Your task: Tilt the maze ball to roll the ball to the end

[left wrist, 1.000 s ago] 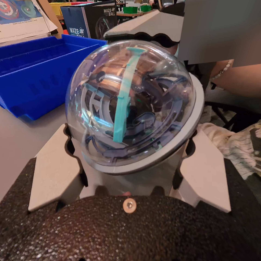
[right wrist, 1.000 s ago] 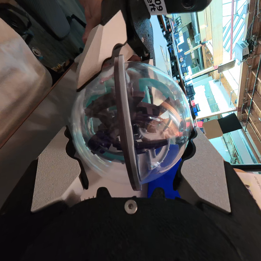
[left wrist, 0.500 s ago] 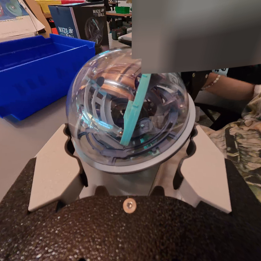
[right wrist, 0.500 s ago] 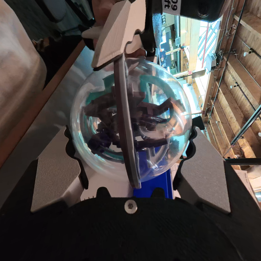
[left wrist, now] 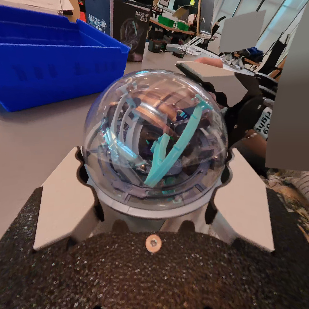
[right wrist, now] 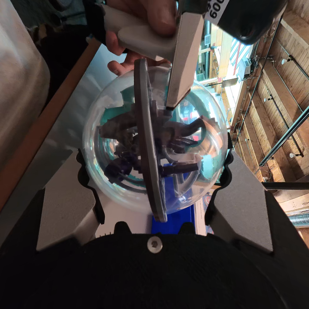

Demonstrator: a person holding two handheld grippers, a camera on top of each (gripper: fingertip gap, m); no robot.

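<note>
The maze ball is a clear sphere with a grey ring around its middle and teal and grey tracks inside. It is held off the grey table. My left gripper is shut on it, fingers pressing both sides just above the ring. A small metal ball sits low beside the teal track. My right gripper is also shut on the maze ball, one finger on each half, with the ring running up between them. Its finger shows at the sphere's upper right.
A blue bin stands on the table to the left, with a dark maze ball box behind it. A person's arm with a bracelet and patterned cloth are at the right. A hand holds the left gripper.
The maze ball has been tilted. In the left wrist view its ring went from slanted to nearly level, and the teal track swung right. The right gripper's finger moved from the top to the upper right.
</note>
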